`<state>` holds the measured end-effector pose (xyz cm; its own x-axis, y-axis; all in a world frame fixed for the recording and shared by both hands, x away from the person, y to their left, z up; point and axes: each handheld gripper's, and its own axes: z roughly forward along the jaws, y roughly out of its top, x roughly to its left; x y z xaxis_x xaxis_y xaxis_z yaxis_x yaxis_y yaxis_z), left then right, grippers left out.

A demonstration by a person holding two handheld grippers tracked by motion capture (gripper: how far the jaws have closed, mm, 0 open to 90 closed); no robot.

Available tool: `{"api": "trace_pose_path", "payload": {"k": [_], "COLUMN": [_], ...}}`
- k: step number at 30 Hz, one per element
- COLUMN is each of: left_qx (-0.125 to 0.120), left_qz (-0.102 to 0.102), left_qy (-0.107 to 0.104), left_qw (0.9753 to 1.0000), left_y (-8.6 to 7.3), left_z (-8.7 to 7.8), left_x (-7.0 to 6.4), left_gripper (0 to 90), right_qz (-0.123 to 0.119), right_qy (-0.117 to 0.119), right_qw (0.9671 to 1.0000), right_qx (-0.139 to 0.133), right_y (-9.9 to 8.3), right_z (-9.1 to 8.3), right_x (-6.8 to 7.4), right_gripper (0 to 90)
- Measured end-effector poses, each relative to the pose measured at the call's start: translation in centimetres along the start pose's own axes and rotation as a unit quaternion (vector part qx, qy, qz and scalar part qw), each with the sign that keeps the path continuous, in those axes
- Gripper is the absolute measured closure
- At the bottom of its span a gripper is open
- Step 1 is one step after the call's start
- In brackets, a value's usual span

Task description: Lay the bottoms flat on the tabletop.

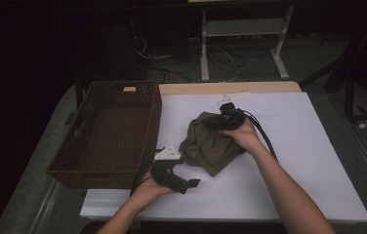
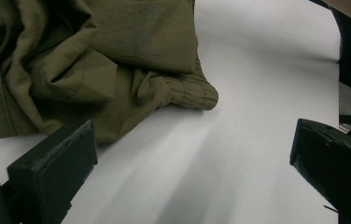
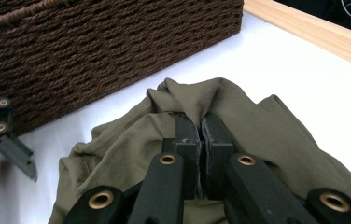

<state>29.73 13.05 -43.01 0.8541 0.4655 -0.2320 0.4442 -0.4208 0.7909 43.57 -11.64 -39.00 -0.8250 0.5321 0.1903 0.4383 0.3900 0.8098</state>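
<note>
I have the right gripper [image 3: 200,135] pinched tight on a fold of the crumpled olive-green cloth garment [image 1: 211,141], which lies bunched on the white surface [image 1: 289,161] just beside the dark brown woven wicker basket [image 1: 108,131]. My left gripper [image 1: 184,183] rests low at the near edge, jaws spread wide and holding nothing. I judge this the pick-up step; next I'd lift the garment clear of the basket's wall.
</note>
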Motion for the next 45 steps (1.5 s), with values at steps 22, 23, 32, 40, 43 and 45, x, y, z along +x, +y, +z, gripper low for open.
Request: {"api": "trace_pose_path", "payload": {"k": [22,23,32,40,43,45], "left_qx": [0.003,0.003,0.004,0.003,0.001,0.002], "left_qz": [0.005,0.005,0.006,0.007,0.006,0.006], "left_qy": [-0.001,-0.001,-0.001,0.001,0.001,0.002], "left_qw": [1.0000,1.0000,1.0000,1.0000,1.0000,1.0000], "left_y": [0.0,0.0,0.0,-0.1,-0.1,-0.1], "left_z": [0.0,0.0,0.0,-0.1,-0.1,-0.1], "left_x": [-0.1,-0.1,-0.2,-0.2,-0.2,-0.1], "left_gripper": [0.2,0.2,0.2,0.2,0.1,0.1], "right_qz": [-0.004,-0.006,-0.017,0.015,0.014,0.015], "right_qy": [0.020,0.023,0.040,0.027,0.015,0.010], "right_qw": [0.9998,0.9997,0.9990,0.9995,0.9997,0.9998], "right_qx": [0.003,0.003,0.010,-0.007,-0.012,-0.008], "right_y": [2.7,2.8,3.4,3.5,3.4,3.2], "right_z": [4.5,4.8,6.4,4.8,3.7,3.0], "right_x": [0.9,1.1,2.6,2.1,1.8,1.4], "right_gripper": [86.5,86.4,86.0,59.5,53.4,51.2]}}
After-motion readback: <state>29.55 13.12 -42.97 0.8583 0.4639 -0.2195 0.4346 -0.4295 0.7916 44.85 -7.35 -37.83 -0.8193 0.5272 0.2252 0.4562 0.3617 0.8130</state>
